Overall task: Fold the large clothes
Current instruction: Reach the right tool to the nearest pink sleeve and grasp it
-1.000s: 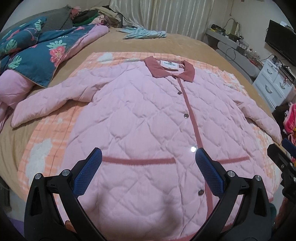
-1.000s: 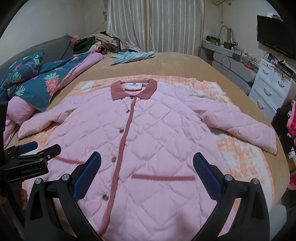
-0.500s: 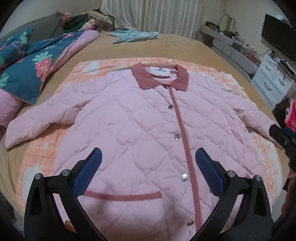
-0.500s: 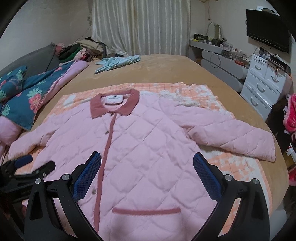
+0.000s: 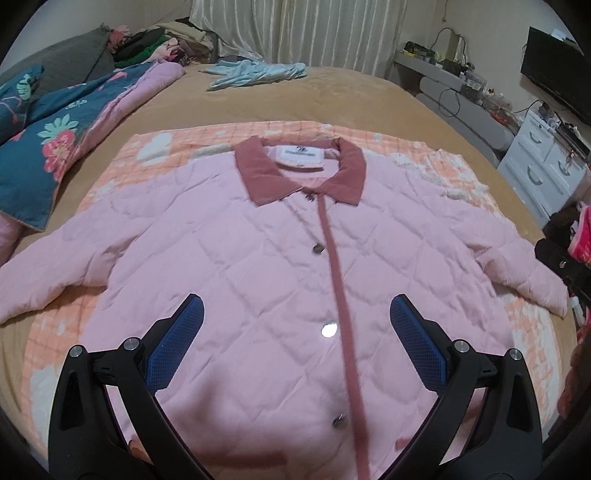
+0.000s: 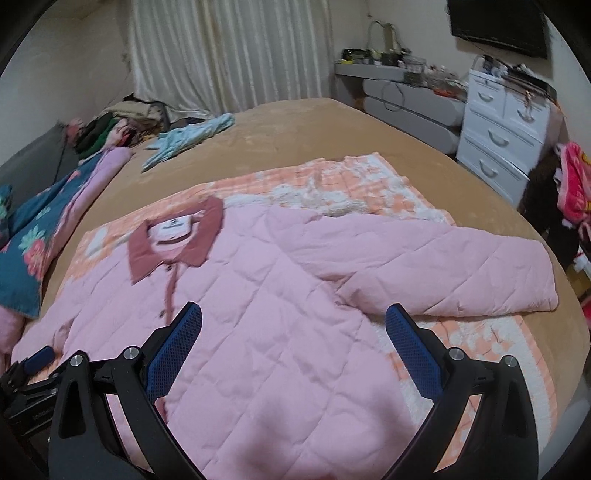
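A pink quilted jacket [image 5: 258, 266] with a dusty-red collar [image 5: 299, 173] lies flat and buttoned, front up, on an orange checked blanket [image 5: 166, 147] on the bed. Both sleeves are spread out; the right sleeve [image 6: 443, 266] lies across the blanket. My left gripper [image 5: 295, 306] is open and empty above the jacket's chest. My right gripper [image 6: 293, 314] is open and empty above the jacket's right side, near the armpit. The left gripper also shows at the lower left of the right wrist view [image 6: 33, 363].
A floral blue quilt [image 5: 44, 147] lies at the bed's left. A light blue garment [image 5: 255, 74] lies at the far end, with a clothes pile [image 5: 159, 44] behind. White drawers [image 6: 502, 125] and a TV [image 6: 498, 26] stand right of the bed [image 6: 295, 125].
Both grippers have moved forward over the jacket, from its hem toward its chest. The right one has also swung right toward the right sleeve. Both stayed open.
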{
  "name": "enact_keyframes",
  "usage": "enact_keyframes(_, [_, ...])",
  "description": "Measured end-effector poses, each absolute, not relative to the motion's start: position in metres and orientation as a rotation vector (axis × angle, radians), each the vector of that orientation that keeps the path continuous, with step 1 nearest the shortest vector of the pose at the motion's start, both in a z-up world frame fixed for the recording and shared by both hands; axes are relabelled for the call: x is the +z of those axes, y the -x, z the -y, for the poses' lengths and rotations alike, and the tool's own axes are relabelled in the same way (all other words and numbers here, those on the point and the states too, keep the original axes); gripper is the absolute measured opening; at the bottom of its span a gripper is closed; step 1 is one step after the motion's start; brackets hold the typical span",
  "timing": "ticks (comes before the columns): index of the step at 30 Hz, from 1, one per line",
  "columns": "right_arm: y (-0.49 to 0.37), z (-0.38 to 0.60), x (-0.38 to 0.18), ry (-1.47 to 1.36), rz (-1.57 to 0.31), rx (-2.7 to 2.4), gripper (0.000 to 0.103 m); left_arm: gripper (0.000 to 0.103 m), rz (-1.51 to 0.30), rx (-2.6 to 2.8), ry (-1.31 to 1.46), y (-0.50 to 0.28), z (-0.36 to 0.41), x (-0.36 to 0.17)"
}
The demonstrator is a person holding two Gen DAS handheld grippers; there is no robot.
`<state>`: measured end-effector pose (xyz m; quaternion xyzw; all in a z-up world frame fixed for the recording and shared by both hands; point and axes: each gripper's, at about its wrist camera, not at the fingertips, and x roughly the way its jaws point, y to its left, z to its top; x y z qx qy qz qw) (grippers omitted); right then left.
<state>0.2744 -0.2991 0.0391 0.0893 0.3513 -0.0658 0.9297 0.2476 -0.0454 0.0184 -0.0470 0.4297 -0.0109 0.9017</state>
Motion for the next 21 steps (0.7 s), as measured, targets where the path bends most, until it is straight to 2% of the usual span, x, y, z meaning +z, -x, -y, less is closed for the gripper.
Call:
enact_keyframes(10, [-0.311, 0.393, 0.001, -0.347, -0.751, -0.353, 0.099, 0.095, -0.915, -0.013, 0.057, -0.298, 0.077, -0.001])
enact_keyframes(21, [-0.306, 0.497, -0.035, -0.554, -0.756, -0.575, 0.099, 0.095, -0.964, -0.026, 0.044, -0.334, 0.099, -0.030])
